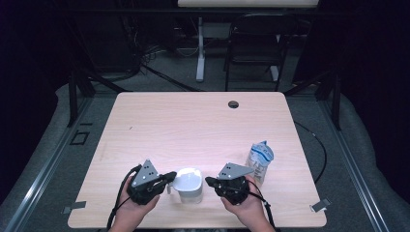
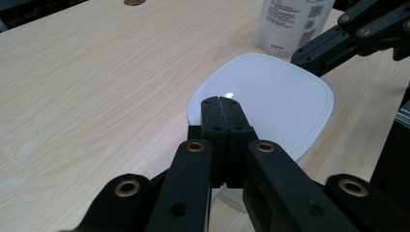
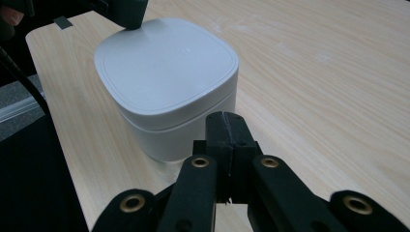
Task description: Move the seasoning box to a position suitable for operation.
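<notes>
A white square container with rounded corners and a fitted lid (image 1: 188, 183) stands near the table's front edge, between both grippers. My left gripper (image 1: 170, 177) is shut, and its tips (image 2: 223, 100) sit over the near edge of the lid (image 2: 275, 96), with nothing between the jaws. My right gripper (image 1: 209, 181) is also shut. Its closed tips (image 3: 226, 116) point at the container's side (image 3: 167, 82), a short way off it. The left gripper's tip (image 3: 128, 14) shows above the lid's far corner in the right gripper view.
A white and blue plastic pouch (image 1: 259, 161) stands upright just right of my right hand, its printed label (image 2: 290, 21) visible. The wooden table (image 1: 193, 125) has a cable hole (image 1: 233, 104) at the back. A chair (image 1: 254, 46) and desk leg stand beyond it.
</notes>
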A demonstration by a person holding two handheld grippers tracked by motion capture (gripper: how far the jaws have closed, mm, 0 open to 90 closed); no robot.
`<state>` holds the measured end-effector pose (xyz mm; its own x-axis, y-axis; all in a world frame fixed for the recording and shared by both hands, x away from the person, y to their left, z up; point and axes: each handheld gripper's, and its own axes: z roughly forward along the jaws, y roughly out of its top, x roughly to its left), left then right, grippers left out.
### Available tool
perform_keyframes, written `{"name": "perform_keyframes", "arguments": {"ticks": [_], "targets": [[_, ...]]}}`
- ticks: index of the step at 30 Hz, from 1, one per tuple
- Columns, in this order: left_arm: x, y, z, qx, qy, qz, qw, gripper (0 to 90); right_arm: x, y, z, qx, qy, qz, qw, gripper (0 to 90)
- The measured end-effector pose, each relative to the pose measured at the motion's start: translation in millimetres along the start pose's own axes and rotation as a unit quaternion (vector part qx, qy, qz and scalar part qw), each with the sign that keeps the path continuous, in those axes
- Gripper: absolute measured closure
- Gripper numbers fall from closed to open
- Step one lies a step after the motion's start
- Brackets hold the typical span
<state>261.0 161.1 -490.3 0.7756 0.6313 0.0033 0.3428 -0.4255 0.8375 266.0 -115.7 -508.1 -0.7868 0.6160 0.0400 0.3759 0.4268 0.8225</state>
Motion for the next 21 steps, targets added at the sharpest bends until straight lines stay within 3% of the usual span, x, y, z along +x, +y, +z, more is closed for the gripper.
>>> {"name": "perform_keyframes", "arguments": {"ticks": [21], "targets": [[-0.1, -0.2, 0.0, 0.0, 0.001, 0.0, 1.0, 90.0, 6.4, -3.8, 6.8, 0.013, 0.009, -0.01, 0.9998, 90.0]]}}
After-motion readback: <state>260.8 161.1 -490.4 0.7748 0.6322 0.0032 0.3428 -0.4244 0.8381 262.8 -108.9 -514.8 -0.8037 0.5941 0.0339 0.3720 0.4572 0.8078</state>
